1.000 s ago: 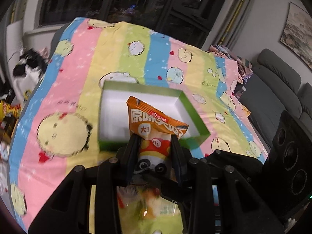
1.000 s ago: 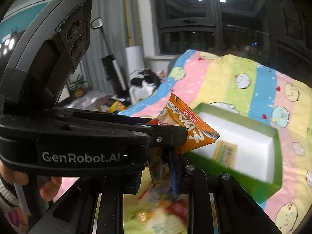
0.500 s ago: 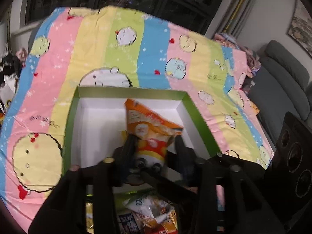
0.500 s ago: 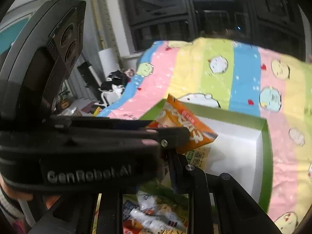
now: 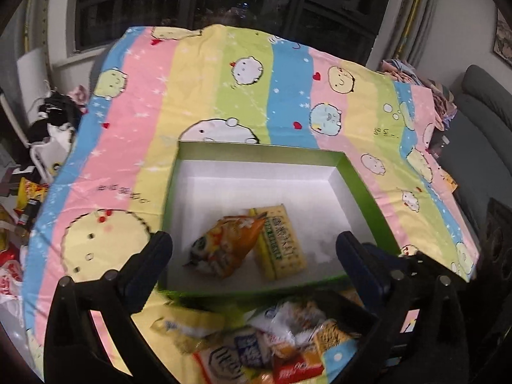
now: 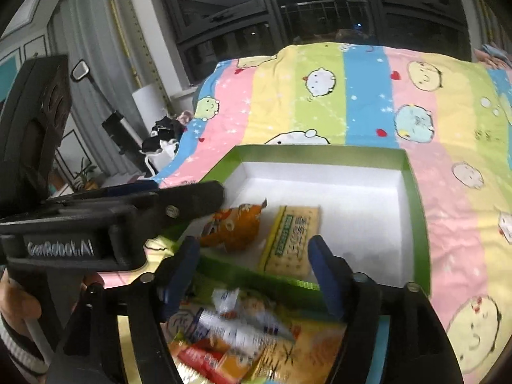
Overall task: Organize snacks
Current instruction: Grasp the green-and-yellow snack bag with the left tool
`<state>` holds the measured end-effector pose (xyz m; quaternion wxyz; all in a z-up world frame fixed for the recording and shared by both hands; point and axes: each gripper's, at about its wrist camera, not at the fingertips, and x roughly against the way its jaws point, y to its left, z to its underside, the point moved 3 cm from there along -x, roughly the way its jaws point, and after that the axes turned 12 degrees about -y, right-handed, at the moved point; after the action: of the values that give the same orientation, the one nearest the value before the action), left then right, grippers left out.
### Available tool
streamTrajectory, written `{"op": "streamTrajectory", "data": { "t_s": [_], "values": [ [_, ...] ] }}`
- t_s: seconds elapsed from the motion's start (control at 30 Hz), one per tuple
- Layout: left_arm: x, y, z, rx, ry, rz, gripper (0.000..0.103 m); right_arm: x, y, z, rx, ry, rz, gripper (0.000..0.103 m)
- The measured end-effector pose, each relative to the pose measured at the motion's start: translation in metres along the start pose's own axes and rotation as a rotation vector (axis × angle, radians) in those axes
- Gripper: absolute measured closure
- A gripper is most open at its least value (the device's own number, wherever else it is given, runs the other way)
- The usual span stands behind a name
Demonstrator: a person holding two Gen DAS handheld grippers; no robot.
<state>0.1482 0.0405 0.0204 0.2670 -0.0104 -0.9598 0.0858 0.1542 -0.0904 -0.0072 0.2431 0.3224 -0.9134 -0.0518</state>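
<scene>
A green box (image 5: 262,150) with a white inside lies on the striped cloth. In it rest an orange snack bag (image 5: 227,246) and a yellow cracker pack (image 5: 281,243), side by side near the front wall. My left gripper (image 5: 254,240) hangs over the box's near edge, jaws opening wide, pads touching nothing. The right wrist view shows the same box (image 6: 320,153), bag (image 6: 233,227) and crackers (image 6: 294,236). My right gripper (image 6: 254,246) is just in front of the box, jaws opening, nothing held. The left gripper's finger (image 6: 192,198) reaches in from the left.
A heap of loose snack packs (image 5: 272,345) (image 6: 240,329) lies just before the box, under both grippers. A grey sofa (image 5: 480,128) stands to the right, bags and clutter (image 5: 28,192) to the left. A hand (image 6: 19,300) holds the left gripper's handle.
The left gripper has let go of the orange bag, which now lies in the box. Both grippers' jaws have gone from shut to spread, and both have moved forward toward the box.
</scene>
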Motion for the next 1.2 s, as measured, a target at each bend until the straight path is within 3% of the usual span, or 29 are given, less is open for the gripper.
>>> {"op": "streamTrajectory", "data": {
  "t_s": [0.27,0.73,0.83,0.97,1.07,1.2],
  "values": [
    [0.045,0.012,0.011,-0.007,-0.071,-0.105,0.001,0.049,0.006,0.011,-0.019,-0.012,0.011,0.025],
    [0.099,0.016,0.025,-0.013,-0.127,-0.144,0.001,0.087,0.024,0.029,0.020,0.008,0.031,0.025],
    [0.099,0.020,0.032,0.028,-0.088,-0.095,0.001,0.087,0.023,0.039,-0.001,0.034,0.027,0.025],
    [0.088,0.035,0.050,0.168,0.025,0.014,0.001,0.084,0.021,0.056,-0.007,0.080,0.043,0.025],
    [0.075,0.047,0.070,0.320,0.139,0.186,0.001,0.084,0.019,0.069,-0.009,0.113,0.047,0.025],
    [0.066,0.049,0.094,0.374,0.209,0.283,0.001,0.081,0.017,0.084,-0.013,0.156,0.041,0.025]
  ]
}}
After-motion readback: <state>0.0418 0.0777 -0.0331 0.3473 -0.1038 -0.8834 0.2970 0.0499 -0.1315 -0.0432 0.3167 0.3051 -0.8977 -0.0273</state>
